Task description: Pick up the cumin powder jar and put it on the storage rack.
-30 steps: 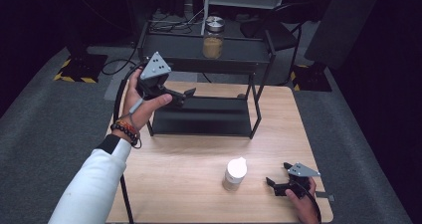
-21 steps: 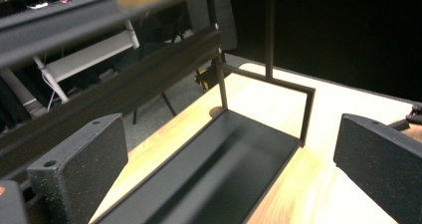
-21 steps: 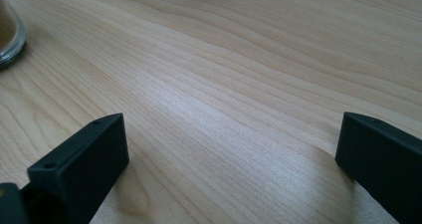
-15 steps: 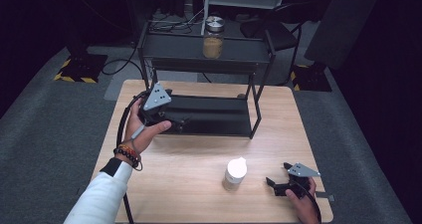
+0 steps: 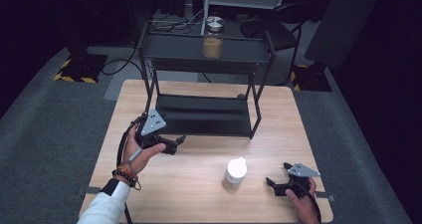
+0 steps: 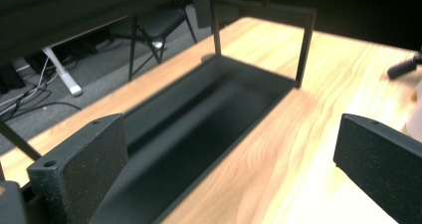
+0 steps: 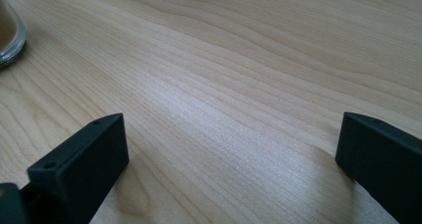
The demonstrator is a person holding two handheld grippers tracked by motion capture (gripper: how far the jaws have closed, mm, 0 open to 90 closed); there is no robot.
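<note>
A light wooden desk (image 5: pixel 199 184) stands on grey carpet (image 5: pixel 45 134). A black two-tier metal shelf rack (image 5: pixel 201 115) stands on its far half, its top shelf holding a glass jar (image 5: pixel 213 37) with a metal lid. A white-lidded jar (image 5: pixel 234 173) stands on the near desk.

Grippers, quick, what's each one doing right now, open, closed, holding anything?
Left hand-held gripper: open, holding nothing, beside the black rack.
Right hand-held gripper: open, holding nothing, low over the table.

left tool (image 5: pixel 180 140): jaws wide apart, held above table | right tool (image 5: pixel 271 182): jaws wide apart, low, level
</note>
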